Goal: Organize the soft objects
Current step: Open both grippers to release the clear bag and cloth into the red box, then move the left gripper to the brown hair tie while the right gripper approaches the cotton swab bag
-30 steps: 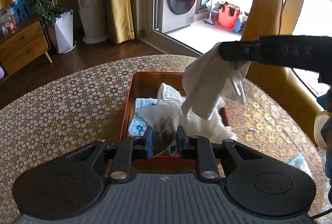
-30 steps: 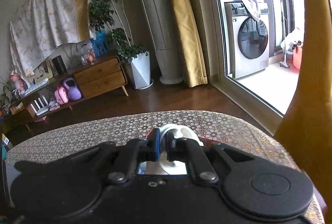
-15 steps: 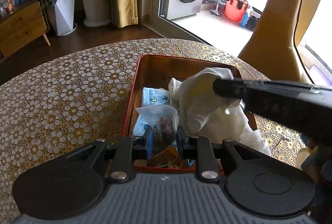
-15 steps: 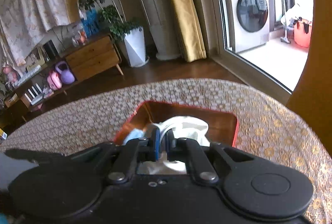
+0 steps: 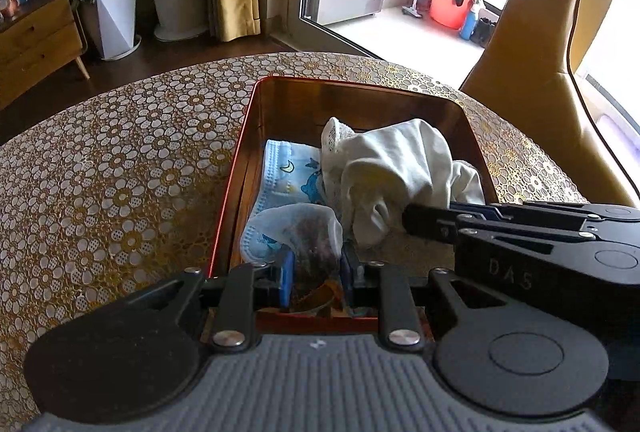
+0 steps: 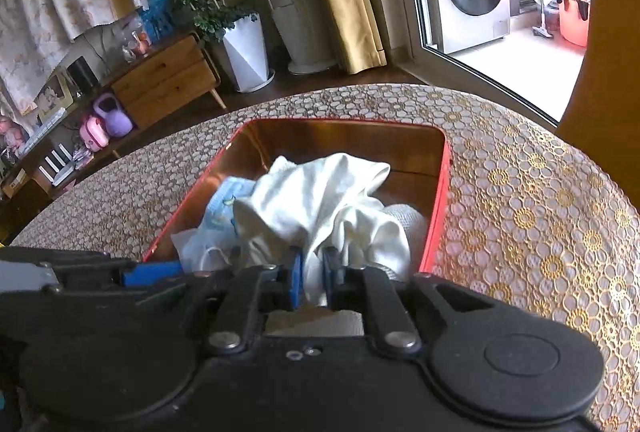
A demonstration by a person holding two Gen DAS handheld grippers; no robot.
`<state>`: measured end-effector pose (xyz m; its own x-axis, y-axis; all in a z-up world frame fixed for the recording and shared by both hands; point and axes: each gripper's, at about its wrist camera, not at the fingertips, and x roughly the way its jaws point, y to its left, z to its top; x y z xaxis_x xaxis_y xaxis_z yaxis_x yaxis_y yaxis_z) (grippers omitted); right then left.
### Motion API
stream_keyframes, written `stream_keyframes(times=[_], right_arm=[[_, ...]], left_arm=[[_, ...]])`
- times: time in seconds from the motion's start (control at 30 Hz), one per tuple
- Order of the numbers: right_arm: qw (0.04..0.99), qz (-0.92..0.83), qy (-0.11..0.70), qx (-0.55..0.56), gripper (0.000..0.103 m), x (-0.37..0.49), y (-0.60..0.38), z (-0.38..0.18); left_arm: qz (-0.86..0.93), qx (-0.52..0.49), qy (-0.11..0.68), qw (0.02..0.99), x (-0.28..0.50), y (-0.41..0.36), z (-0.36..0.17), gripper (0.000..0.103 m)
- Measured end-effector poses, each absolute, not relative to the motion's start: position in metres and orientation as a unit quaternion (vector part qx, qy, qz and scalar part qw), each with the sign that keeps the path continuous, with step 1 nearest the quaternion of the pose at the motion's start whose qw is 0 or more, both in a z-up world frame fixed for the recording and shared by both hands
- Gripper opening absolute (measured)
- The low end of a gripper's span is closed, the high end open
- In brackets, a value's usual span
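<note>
Left gripper point(image 5: 316, 272) pinches a translucent pouch point(image 5: 306, 228) at the red tray's point(image 5: 240, 147) near edge. Right gripper point(image 6: 312, 280) clamps the white cloth point(image 6: 320, 199), bunched inside the tray beside a blue mask point(image 5: 286, 175).

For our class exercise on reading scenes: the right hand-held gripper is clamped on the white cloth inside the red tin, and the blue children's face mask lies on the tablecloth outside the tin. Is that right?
Not quite. The blue children's face mask lies inside the red tin, under the white cloth, as the left wrist view shows. The right hand-held gripper is indeed clamped on that cloth inside the tin.
</note>
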<state>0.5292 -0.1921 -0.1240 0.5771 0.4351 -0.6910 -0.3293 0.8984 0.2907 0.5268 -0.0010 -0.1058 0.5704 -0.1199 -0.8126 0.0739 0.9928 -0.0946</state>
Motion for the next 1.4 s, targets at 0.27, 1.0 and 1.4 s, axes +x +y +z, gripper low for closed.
stream_keyframes(times=[0.27,1.0,1.4], right_arm=[[0.883,0.215,0.413,0.068,0.026,0.525,-0.196,-0.122],[0.898,0.246,0.357,0.072,0.079,0.47,-0.227,-0.065],[0.904,0.259,0.334,0.063,0.085,0.409,-0.241,-0.032]], left_arm=[[-0.051,-0.026,0.459,0.886,0.519,-0.003,-0.108,0.027],[-0.046,-0.052,0.417,0.906,0.469,0.009,-0.048,0.062],[-0.058,-0.022,0.389,0.919,0.405,-0.004,-0.002,0.062]])
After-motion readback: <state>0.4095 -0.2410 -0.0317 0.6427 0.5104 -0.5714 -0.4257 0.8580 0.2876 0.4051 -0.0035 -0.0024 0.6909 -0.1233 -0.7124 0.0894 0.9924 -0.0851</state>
